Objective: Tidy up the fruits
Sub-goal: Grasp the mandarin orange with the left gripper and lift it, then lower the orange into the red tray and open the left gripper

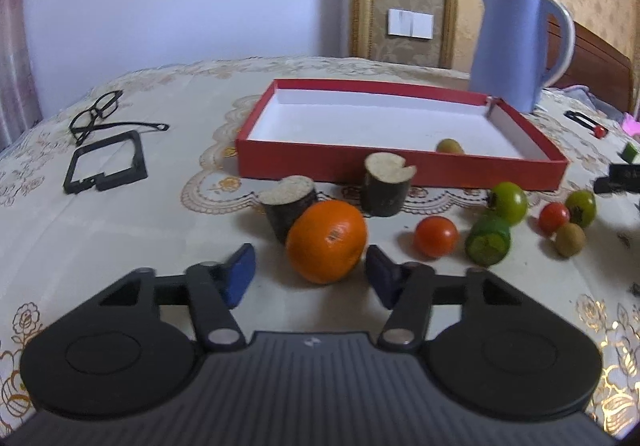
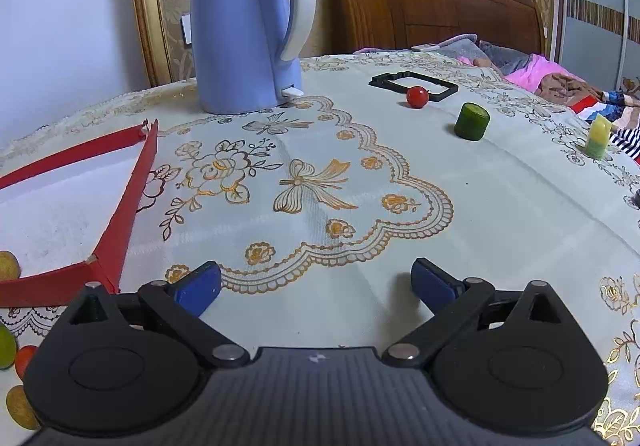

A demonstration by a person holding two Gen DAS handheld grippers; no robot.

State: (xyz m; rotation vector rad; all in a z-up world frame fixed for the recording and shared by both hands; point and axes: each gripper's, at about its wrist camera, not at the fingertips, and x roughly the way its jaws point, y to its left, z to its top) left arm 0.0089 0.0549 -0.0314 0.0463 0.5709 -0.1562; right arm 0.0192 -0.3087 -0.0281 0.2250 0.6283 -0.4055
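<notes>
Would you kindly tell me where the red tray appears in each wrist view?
Left wrist view: the red tray lies centre, beyond the orange.
Right wrist view: only its corner shows, at the left edge.
Shared landmark: the blue kettle behind the tray.

blue kettle [image 2: 244,21] upright on tablecloth [image 2: 320,173] | glasses [image 1: 96,111] far left of kettle | black frame [image 1: 106,161] just beside glasses

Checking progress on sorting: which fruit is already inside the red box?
Only the small brown-green kiwi, in the red box's near right corner; every other fruit lies outside on the tablecloth.
</notes>
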